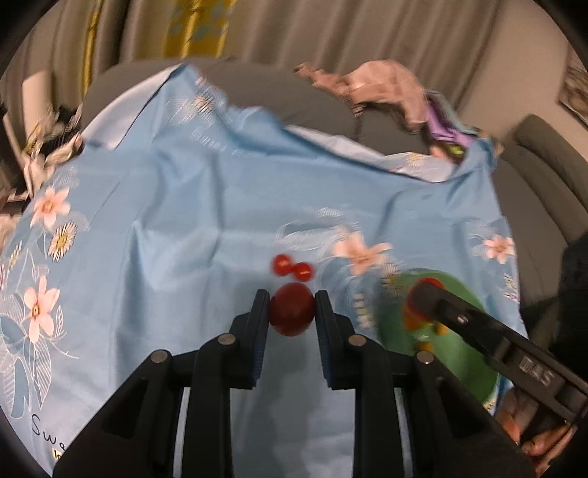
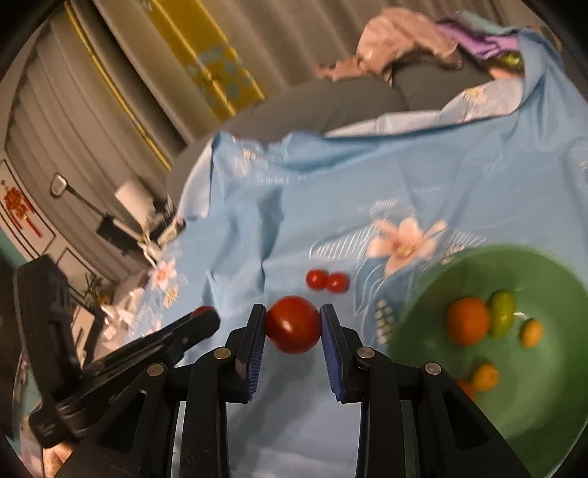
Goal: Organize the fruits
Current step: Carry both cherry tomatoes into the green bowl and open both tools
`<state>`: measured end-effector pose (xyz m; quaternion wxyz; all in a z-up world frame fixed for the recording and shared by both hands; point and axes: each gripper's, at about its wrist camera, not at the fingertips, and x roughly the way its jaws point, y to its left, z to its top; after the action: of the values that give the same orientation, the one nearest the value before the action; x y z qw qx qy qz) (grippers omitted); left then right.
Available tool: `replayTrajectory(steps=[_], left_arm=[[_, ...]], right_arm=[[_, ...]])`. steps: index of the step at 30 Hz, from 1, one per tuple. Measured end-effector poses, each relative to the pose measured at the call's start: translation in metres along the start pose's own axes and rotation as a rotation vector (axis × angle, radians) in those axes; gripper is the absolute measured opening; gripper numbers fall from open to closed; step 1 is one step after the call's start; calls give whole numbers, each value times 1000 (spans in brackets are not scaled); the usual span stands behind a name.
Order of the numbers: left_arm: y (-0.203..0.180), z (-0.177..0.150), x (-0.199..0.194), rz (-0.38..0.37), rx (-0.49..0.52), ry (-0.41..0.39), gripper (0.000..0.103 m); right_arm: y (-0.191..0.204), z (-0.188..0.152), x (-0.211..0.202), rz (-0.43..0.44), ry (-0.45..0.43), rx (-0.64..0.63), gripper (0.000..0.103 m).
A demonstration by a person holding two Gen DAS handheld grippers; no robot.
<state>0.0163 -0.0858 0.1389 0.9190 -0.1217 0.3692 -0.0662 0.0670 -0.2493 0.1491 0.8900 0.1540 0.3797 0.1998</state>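
My left gripper (image 1: 292, 305) is shut on a dark red tomato (image 1: 292, 312), held above the blue flowered cloth (image 1: 176, 228). My right gripper (image 2: 293, 320) is shut on a bright red tomato (image 2: 293, 325). Two small cherry tomatoes (image 1: 294, 267) lie side by side on the cloth just beyond both grippers, also in the right wrist view (image 2: 327, 281). A green bowl (image 2: 551, 386) at the right holds an orange fruit (image 2: 467, 320), a green fruit (image 2: 501, 318) and several small orange fruits. In the left wrist view the right gripper (image 1: 426, 290) hangs over the bowl (image 1: 466, 367).
The cloth covers a grey sofa (image 1: 257, 88). A pile of pink and purple clothes (image 1: 400, 92) lies at the back right. Curtains (image 1: 294, 25) hang behind. Clutter and a small table stand at the left (image 2: 121, 220).
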Motion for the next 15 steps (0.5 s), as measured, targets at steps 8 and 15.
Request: replayTrajectory(steps=[8, 15], left_arm=[[-64, 0, -7, -87, 109, -33, 25], [-106, -5, 18, -149, 184, 21, 25]], right_arm=[[-33, 7, -46, -81, -122, 22, 32], [-71, 11, -59, -202, -153, 111, 32]])
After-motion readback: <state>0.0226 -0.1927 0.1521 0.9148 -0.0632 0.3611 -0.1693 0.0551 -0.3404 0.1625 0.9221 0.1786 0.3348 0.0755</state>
